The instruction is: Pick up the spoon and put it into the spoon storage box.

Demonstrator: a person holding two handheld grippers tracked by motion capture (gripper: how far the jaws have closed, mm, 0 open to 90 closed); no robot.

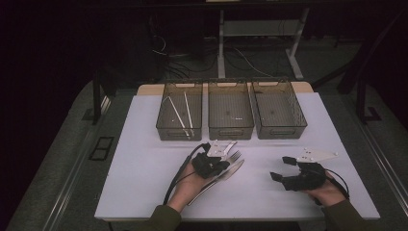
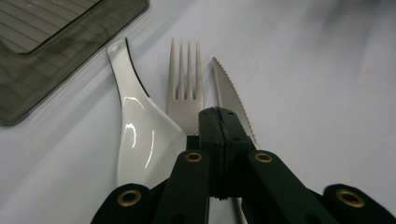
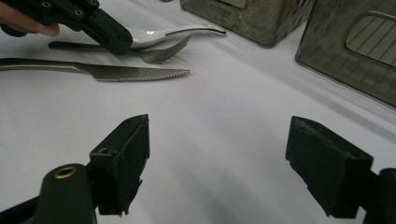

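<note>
3 steel pieces lie side by side flat on the white worktop: a spoon (image 2: 140, 135) with a shiny bowl, a fork (image 2: 185, 88) with 4 tines, and a serrated knife (image 2: 229, 95). Their handles seem to run under the closed black jaws.

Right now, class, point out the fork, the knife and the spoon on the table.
fork (image 2: 186, 93): left gripper view, on the base of its tines.
knife (image 3: 135, 73): right gripper view, on its serrated blade.
spoon (image 2: 135, 135): left gripper view, on its bowl.
</note>
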